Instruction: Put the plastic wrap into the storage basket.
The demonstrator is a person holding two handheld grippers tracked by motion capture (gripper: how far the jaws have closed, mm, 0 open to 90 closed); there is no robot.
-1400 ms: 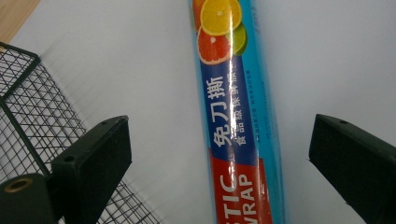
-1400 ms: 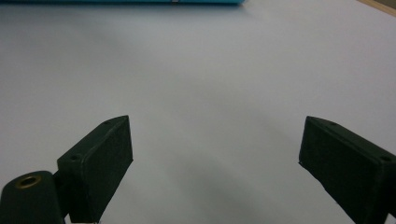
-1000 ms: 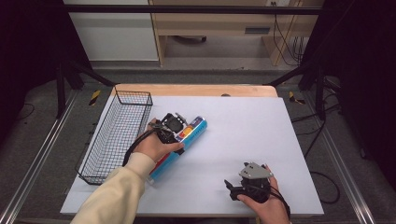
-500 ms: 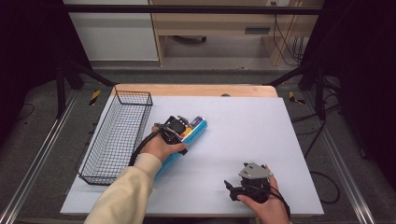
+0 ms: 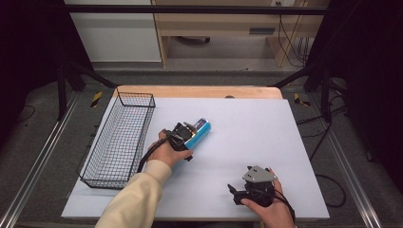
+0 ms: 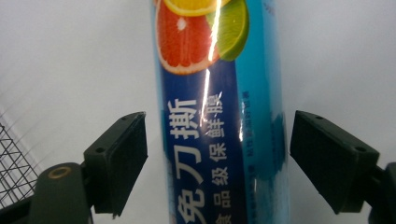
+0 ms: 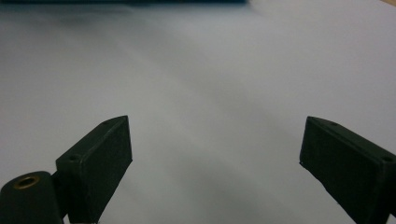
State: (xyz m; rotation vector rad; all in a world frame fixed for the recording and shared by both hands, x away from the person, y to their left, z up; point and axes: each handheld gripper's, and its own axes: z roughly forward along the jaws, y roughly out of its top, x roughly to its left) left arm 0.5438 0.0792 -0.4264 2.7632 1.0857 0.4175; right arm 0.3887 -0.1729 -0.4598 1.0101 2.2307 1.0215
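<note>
Item: blue cling-film tube (image 5: 197, 134), lying flat at the surface's (image 5: 247, 123) centre, just at 3 o'clock of the wire basket (image 5: 119, 137). Left gripper (image 5: 183, 133): lower than a second ago, now over the tube; jaws have just been closing, tube between them (image 6: 219, 140), a gap remaining on both sides. Judgement: grasp imminent, lift not begun. Right gripper (image 5: 237, 192): at 5 o'clock, jaws wide apart, nothing between.
</note>
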